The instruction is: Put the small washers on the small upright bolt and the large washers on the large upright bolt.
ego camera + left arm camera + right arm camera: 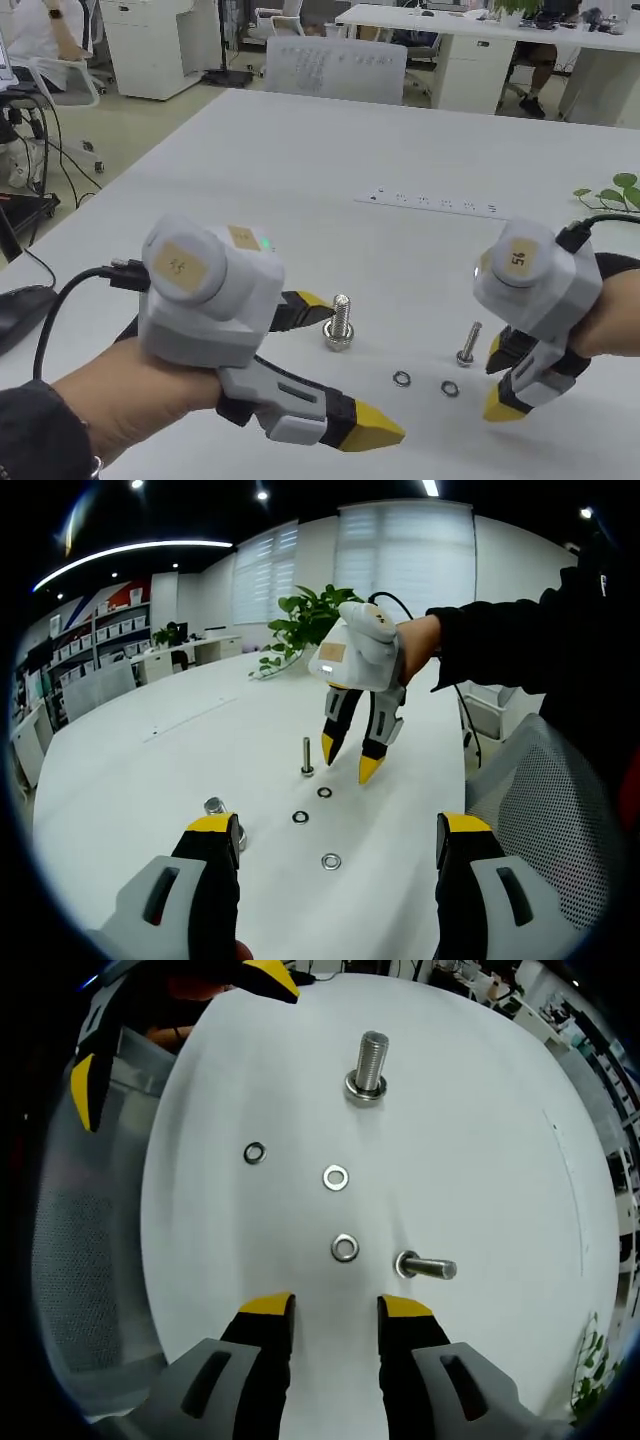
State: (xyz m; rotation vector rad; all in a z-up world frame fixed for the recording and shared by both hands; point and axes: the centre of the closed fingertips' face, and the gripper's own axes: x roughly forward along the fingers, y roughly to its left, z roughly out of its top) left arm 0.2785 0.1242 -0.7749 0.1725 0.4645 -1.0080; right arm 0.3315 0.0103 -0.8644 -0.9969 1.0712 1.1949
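On white table [300, 180], washers [402, 379], office desks [480, 25] beyond

1. The bench [300, 170] is plain white, without pattern.
2. The left hand-held gripper [350, 366], at 7 o'clock in the head view, has a pale grey body, black jaws tipped in yellow, a tan label and a small green light.
3. The right hand-held gripper [497, 382], at 4 o'clock, has the same pale grey, black and yellow, and its tan label carries dark figures.
4. The large bolt [340, 322] and the small bolt [468, 343] are bare silver metal, ribbed with thread.
5. The washers [401, 378] are silver.
6. The sleeve [30, 430], at 8 o'clock, is black.
7. The plant [610, 192], at 3 o'clock, is green.
8. The chair [560, 810], at 4 o'clock in the left gripper view, is grey mesh.
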